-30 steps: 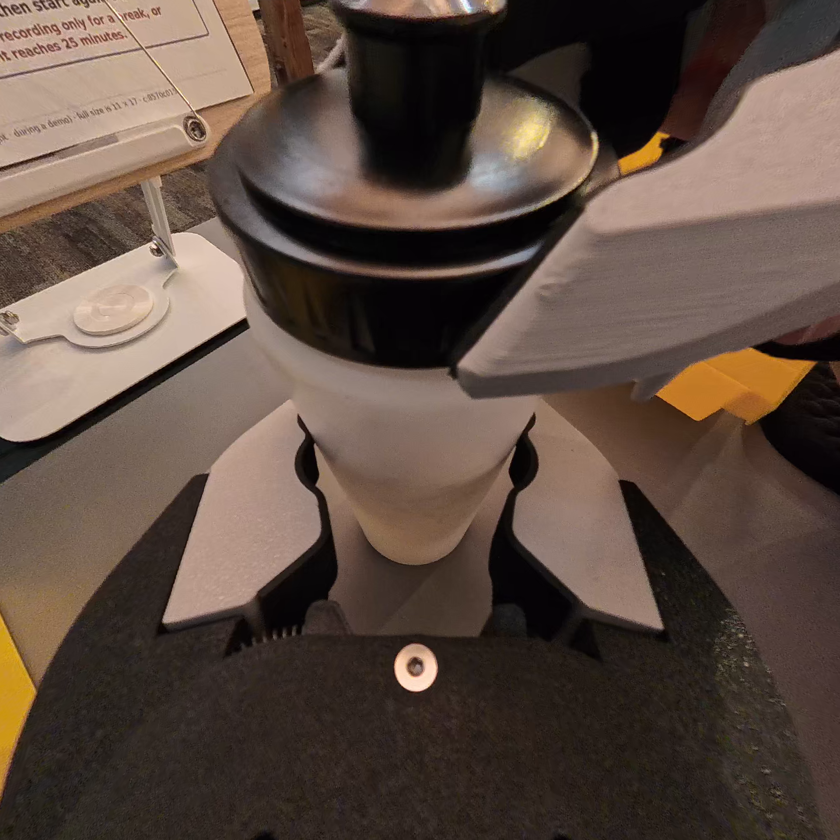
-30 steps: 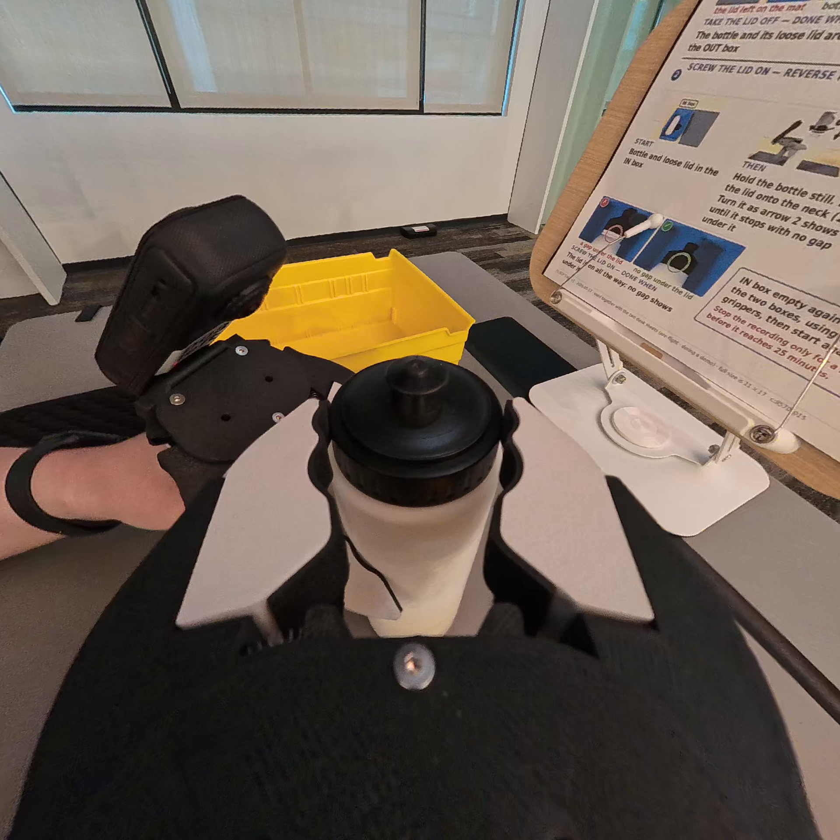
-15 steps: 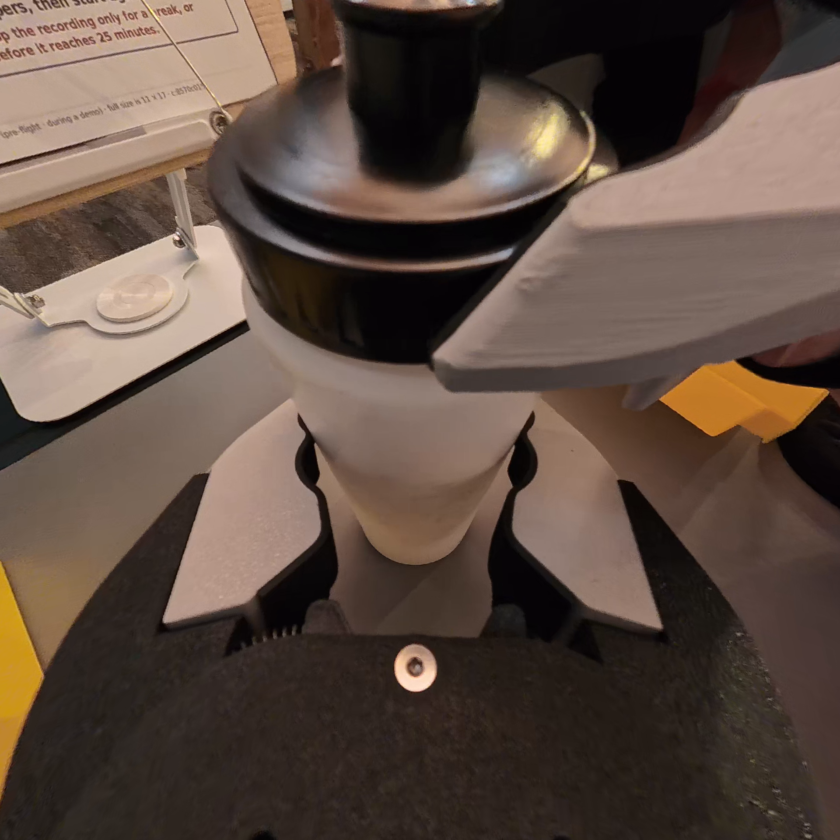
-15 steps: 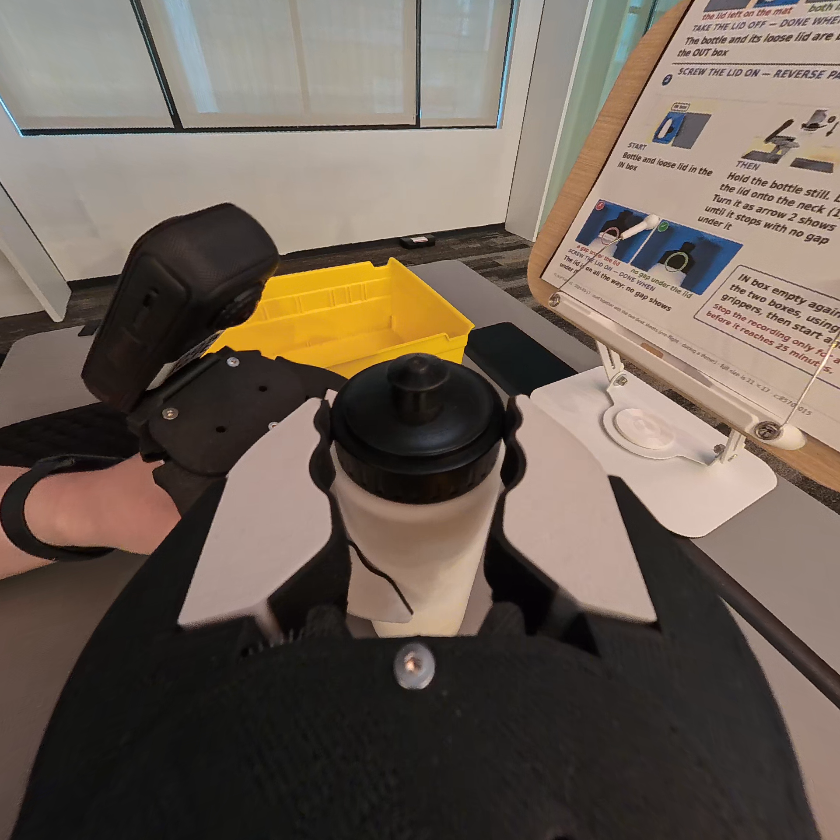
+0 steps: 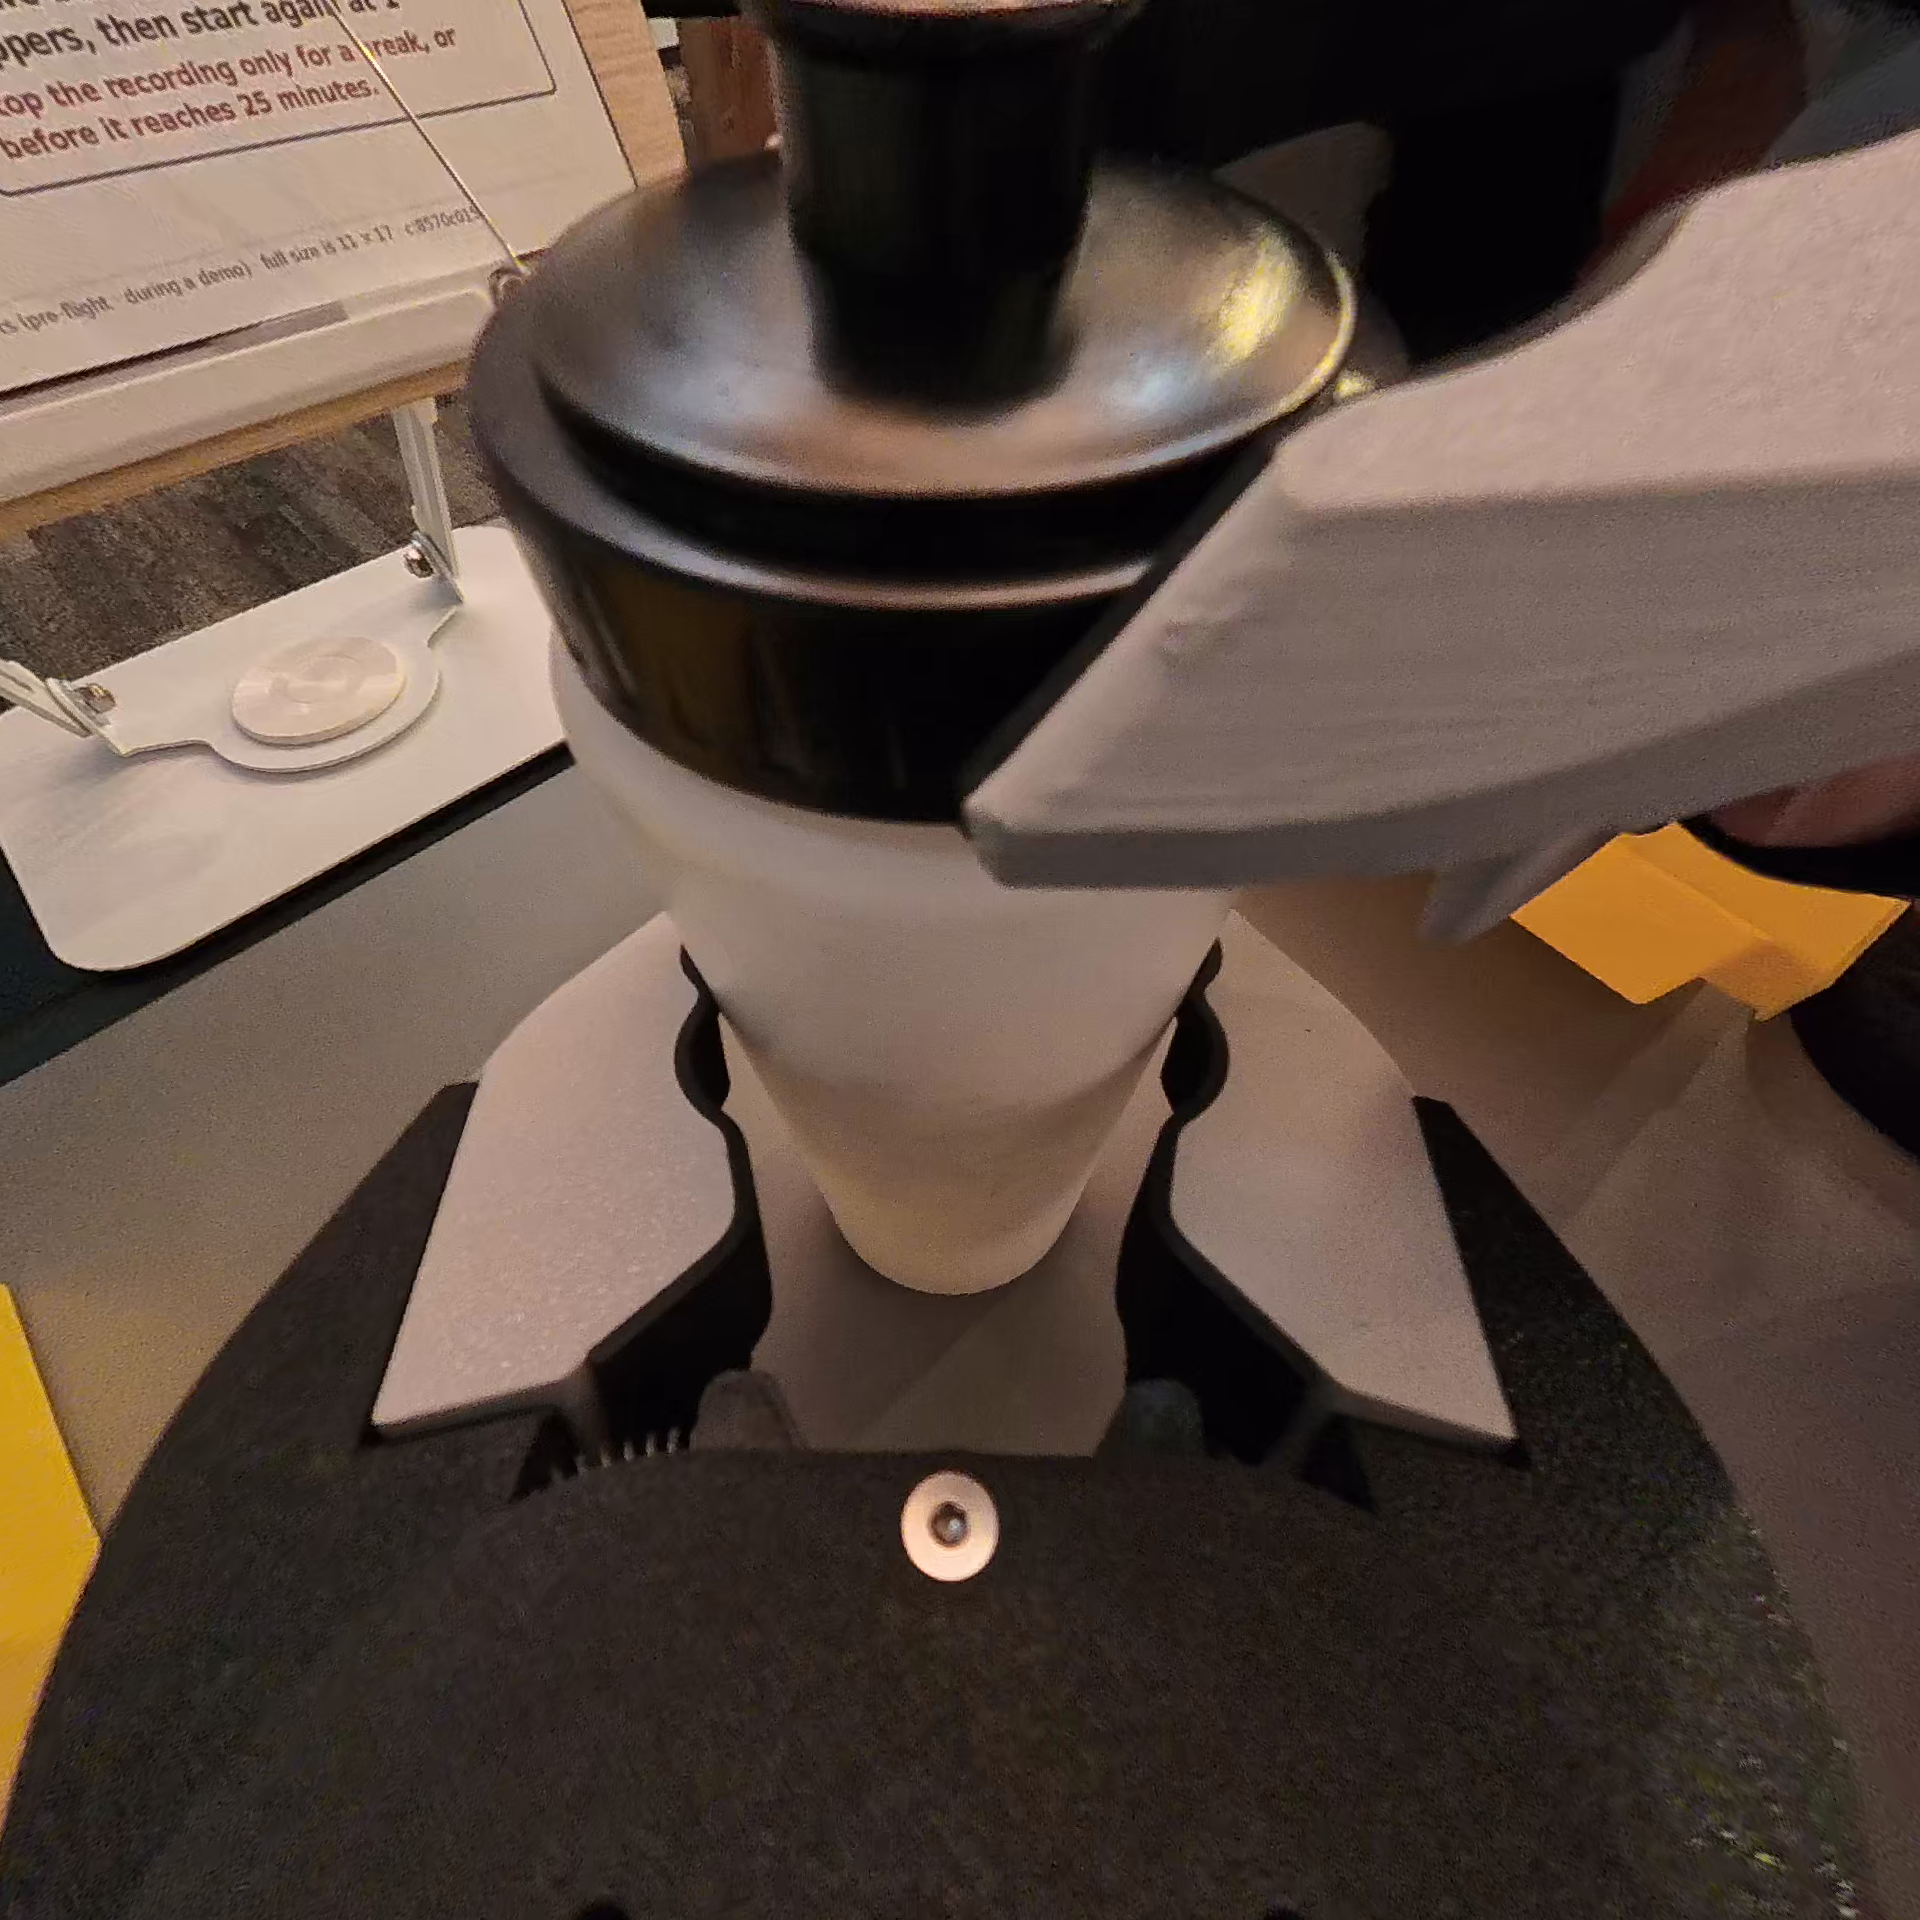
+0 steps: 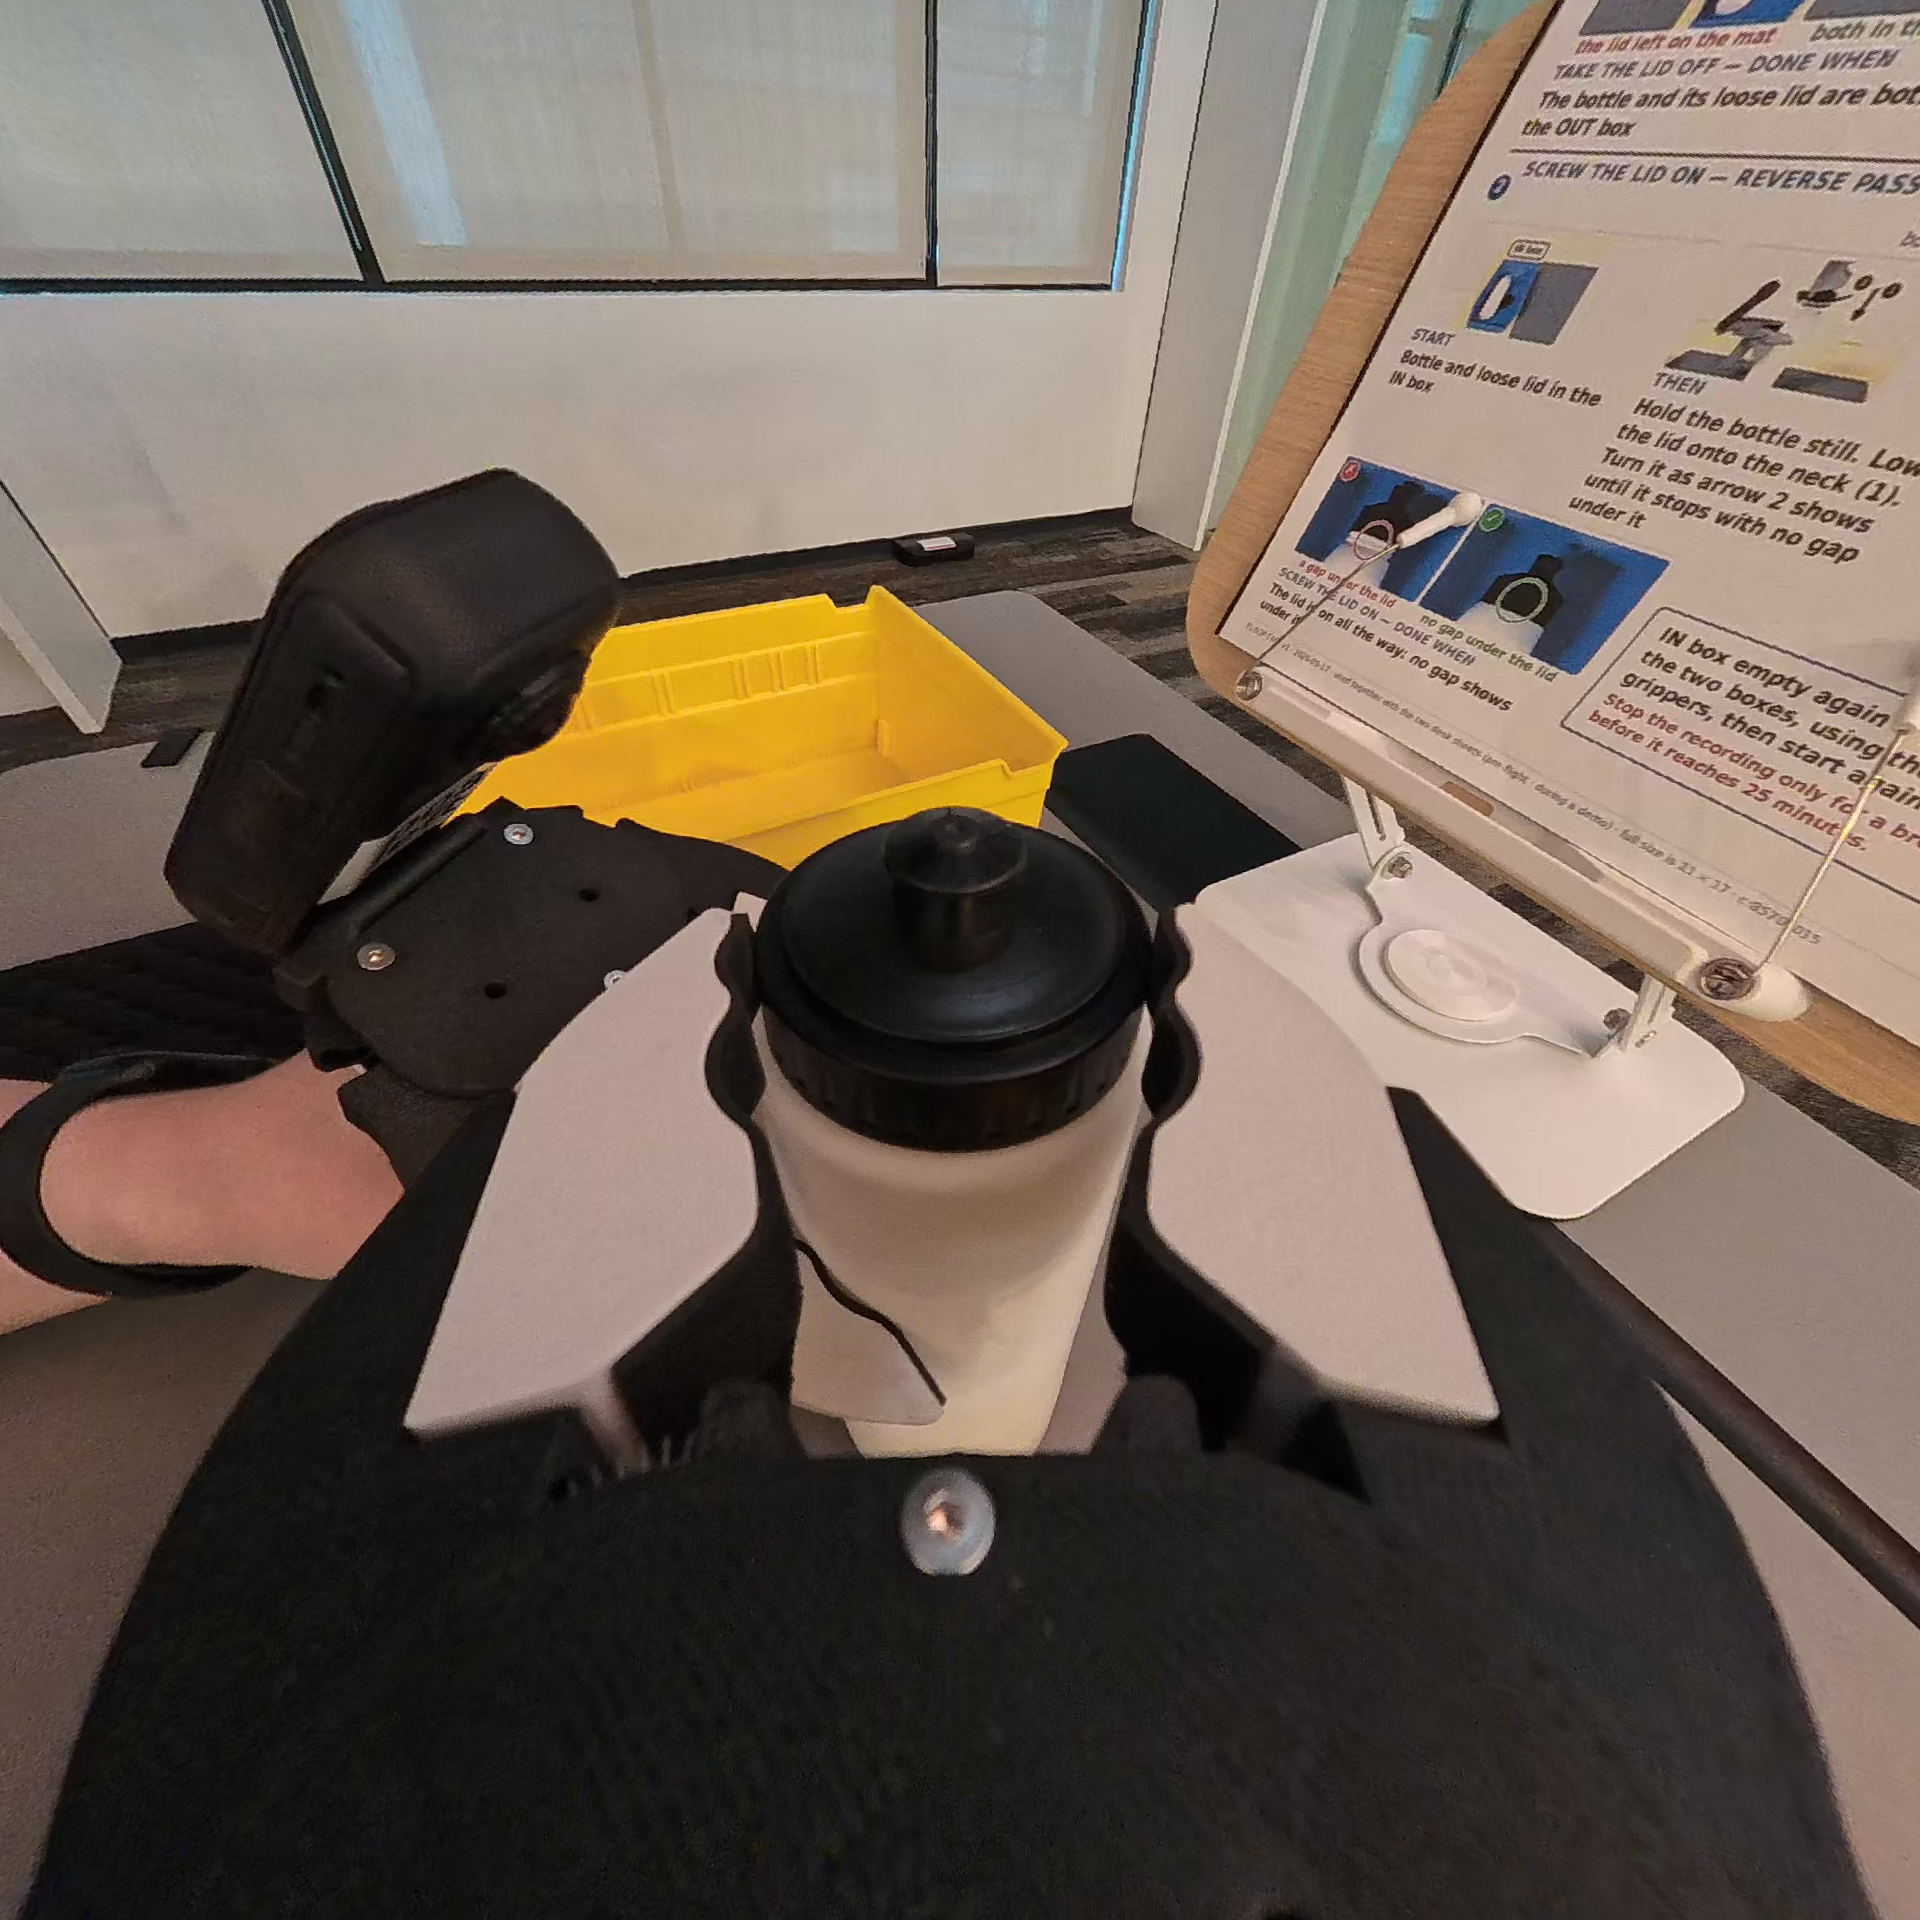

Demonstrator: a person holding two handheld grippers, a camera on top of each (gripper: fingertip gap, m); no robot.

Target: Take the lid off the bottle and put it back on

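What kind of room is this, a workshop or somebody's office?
Probably an office-style room set up for recording handling demonstrations: a grey table with a printed instruction sheet on a stand, a yellow bin, carpeted floor and a large blind-covered window.

Yellow bin [image 6: 790, 717] behind bottle [image 6: 945, 1226] — sign stand [image 6: 1507, 1039] right.
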